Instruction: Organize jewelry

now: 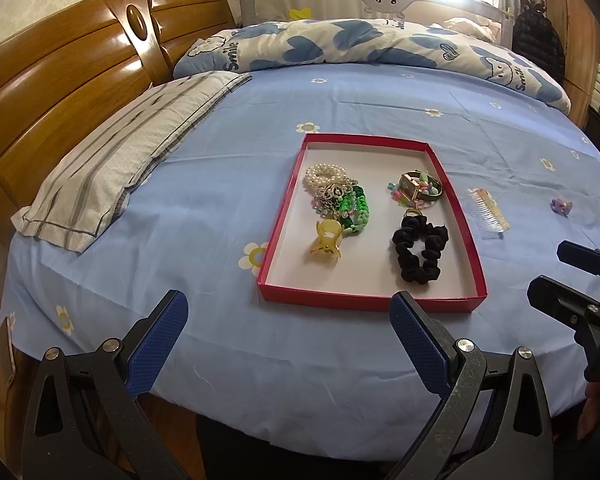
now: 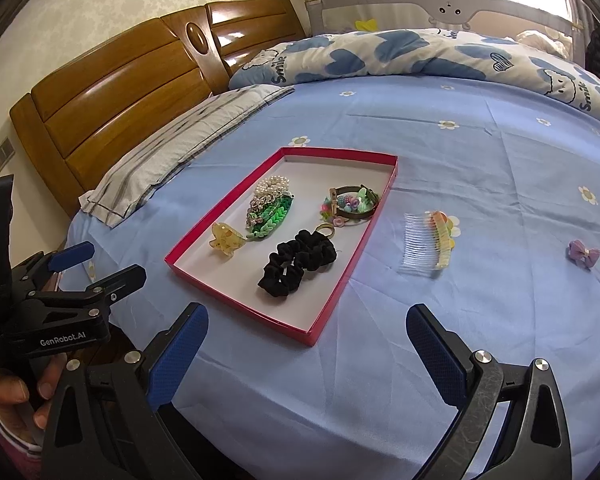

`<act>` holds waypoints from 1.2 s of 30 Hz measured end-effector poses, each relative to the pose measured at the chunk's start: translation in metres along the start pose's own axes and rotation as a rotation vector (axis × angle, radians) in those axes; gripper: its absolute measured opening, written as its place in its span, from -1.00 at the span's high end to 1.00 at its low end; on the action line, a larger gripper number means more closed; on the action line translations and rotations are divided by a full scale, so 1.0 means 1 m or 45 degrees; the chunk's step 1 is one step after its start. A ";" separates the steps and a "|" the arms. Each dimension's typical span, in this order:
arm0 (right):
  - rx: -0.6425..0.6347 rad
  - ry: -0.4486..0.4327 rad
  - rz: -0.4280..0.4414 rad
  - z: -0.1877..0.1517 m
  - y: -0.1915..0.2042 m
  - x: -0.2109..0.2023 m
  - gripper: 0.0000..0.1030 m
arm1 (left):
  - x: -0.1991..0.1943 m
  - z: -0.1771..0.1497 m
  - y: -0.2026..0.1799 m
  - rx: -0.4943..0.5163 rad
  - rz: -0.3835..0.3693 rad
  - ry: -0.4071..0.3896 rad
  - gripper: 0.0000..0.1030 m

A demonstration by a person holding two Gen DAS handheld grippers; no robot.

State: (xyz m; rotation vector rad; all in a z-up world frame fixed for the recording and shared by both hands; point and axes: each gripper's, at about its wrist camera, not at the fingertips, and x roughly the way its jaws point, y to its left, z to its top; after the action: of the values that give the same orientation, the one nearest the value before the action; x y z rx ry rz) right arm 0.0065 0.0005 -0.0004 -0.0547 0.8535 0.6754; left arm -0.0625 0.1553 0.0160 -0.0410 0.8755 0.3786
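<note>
Both tools are held back at the near edge of the bed: the left gripper (image 1: pixel 288 316) and the right gripper (image 2: pixel 306 334) are spread wide, and nothing is gripped by either. A shallow red cardboard tray with a white floor (image 2: pixel 350 248) is laid on the blue flowered bedsheet (image 2: pixel 480 160); a black fabric scrunchie (image 2: pixel 298 262), a yellow claw clip (image 2: pixel 226 238) and a heap of pearl and green bracelets (image 2: pixel 270 206) are already gathered inside it.

Two pieces are left outside, to the tray's right: a clear-toothed hair comb with a pastel beaded spine (image 2: pixel 428 244) and, well apart, a small purple bow clip (image 2: pixel 583 253). The comb's long axis is seen running roughly away from the viewer, parallel to the tray's right wall, with the teeth pointed towards the tray.

If the flat comb is pinched on soft bedding, the sheet may be caught with it, or the thin teeth may be bent or slipped from.
</note>
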 end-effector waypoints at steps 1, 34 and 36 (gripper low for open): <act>0.000 0.000 0.000 0.000 0.000 0.001 -0.95 | 0.000 0.000 0.000 0.002 0.000 0.000 -0.97; -0.010 0.003 0.003 0.001 0.003 -0.002 -0.95 | 0.003 -0.001 -0.001 -0.002 0.002 0.010 -0.97; -0.012 0.003 0.004 0.001 0.003 -0.002 -0.95 | 0.003 -0.001 -0.001 -0.002 0.000 0.011 -0.97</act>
State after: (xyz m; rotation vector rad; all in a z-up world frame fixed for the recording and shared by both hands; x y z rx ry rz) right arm 0.0051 0.0020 0.0026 -0.0621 0.8527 0.6827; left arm -0.0613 0.1551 0.0133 -0.0441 0.8835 0.3798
